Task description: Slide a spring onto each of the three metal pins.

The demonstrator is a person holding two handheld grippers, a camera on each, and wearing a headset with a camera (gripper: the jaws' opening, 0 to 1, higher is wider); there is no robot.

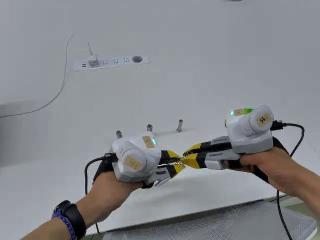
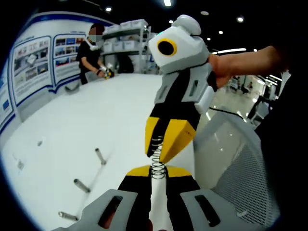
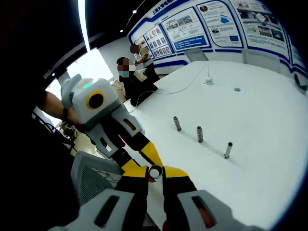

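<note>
head view: left tool (image 1: 175, 163) meets right tool (image 1: 188, 154), sharing spring (image 1: 181, 159).

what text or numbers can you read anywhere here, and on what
Nothing can be quoted with confidence.
Left sticker, on the left gripper: handwritten marks, too blurred to read.
Right sticker, on the right gripper: handwritten marks, too blurred to read.
Wall posters: print too small to read.
Blue lettering above the posters: too small to read.
</note>
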